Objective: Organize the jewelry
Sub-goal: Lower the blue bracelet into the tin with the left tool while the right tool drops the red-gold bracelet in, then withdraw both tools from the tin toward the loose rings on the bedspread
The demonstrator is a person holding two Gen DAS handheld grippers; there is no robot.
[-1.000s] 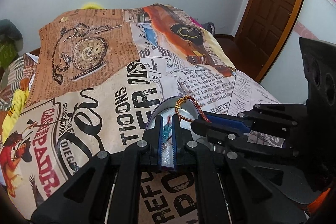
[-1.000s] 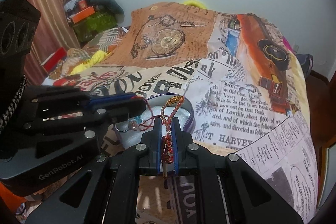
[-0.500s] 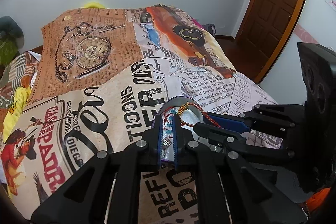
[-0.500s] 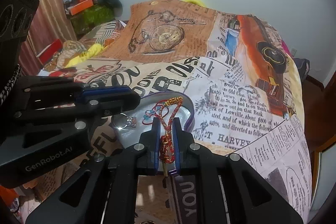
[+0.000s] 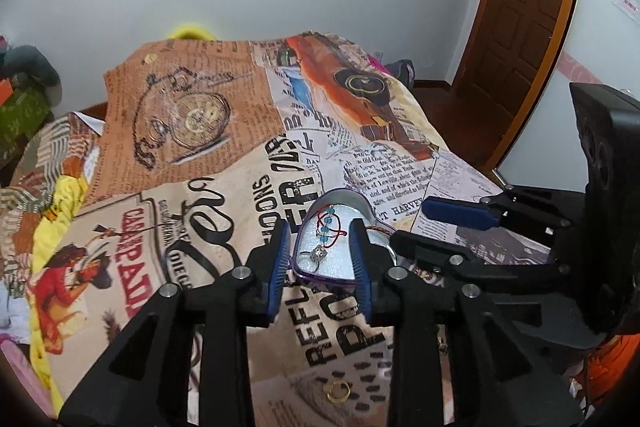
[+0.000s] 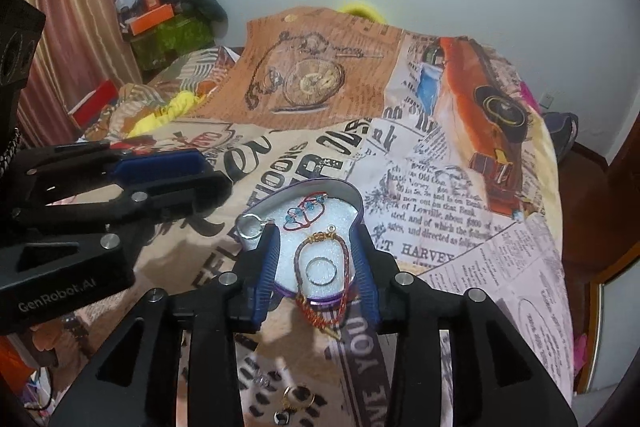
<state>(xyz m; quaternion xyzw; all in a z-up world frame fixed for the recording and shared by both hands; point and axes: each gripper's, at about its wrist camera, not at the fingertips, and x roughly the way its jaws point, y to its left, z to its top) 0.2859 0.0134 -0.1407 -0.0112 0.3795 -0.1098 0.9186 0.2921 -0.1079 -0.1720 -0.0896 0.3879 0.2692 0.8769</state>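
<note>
While both your grippers (image 5: 320, 259) (image 6: 316, 259) have just opened — holding nothing — the gold ring (image 5: 338, 390) lies below your left gripper, nearer it.

One heart-shaped tray (image 6: 356, 199) sits on one bed (image 6: 440, 187). Inside the tray lie two bracelets: one red cord bracelet with blue beads (image 6: 306, 213) and one purple-and-gold braided bracelet (image 6: 344, 255). The tray also holds two plain silver rings (image 6: 321, 271), one of them on its rim (image 6: 249, 227). Loose on the bedspread nearer the camera are about three more small pieces (image 6: 298, 401); they are too blurred to count surely. Two tongs are in view, left (image 5: 320, 255) and right (image 6: 316, 259).
</note>
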